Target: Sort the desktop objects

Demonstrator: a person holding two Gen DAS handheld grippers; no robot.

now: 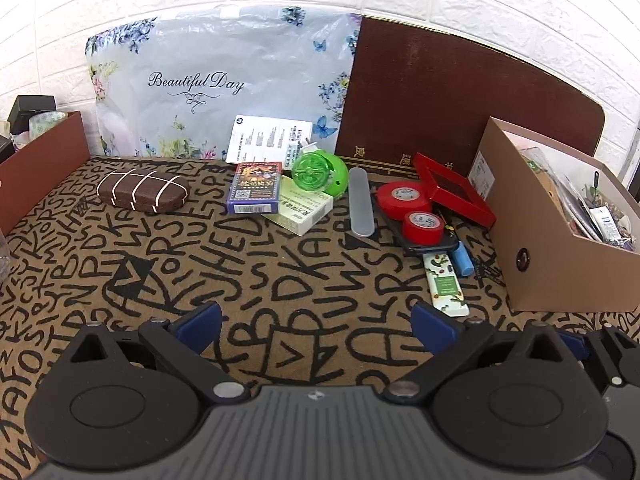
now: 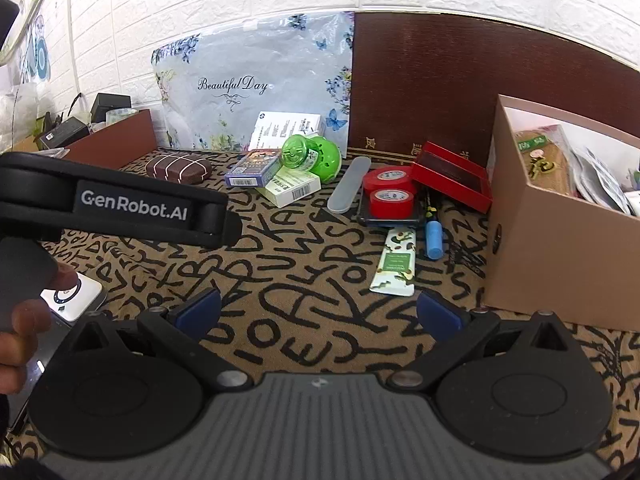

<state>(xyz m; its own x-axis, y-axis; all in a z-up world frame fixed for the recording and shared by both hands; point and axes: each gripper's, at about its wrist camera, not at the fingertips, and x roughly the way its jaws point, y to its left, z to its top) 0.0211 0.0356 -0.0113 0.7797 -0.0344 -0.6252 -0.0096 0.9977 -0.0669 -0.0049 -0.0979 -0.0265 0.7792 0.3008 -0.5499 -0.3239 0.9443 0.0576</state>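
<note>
Desk items lie in a row at the back of the lettered mat [image 1: 280, 272]: a brown striped glasses case [image 1: 142, 191], a blue card box [image 1: 255, 193] on a pale green box [image 1: 299, 211], a green round gadget [image 1: 320, 174], a frosted case [image 1: 361, 208], two red tape rolls [image 1: 412, 210] on a dark tray, a red flat box [image 1: 450, 192], a blue-capped marker [image 1: 464, 261] and a leaf-print strip [image 1: 444, 284]. My left gripper [image 1: 316, 322] is open over bare mat, well short of them. My right gripper [image 2: 318, 312] is open too, nothing between its fingers.
A tan cardboard bin [image 1: 560, 240] full of packets stands at the right. A brown tray wall [image 1: 44, 160] is at the left. A flowered bag [image 1: 220, 84] and dark board [image 1: 460, 92] lean on the brick wall. The left device's strap [image 2: 120, 204] and a hand [image 2: 24, 320] show at left.
</note>
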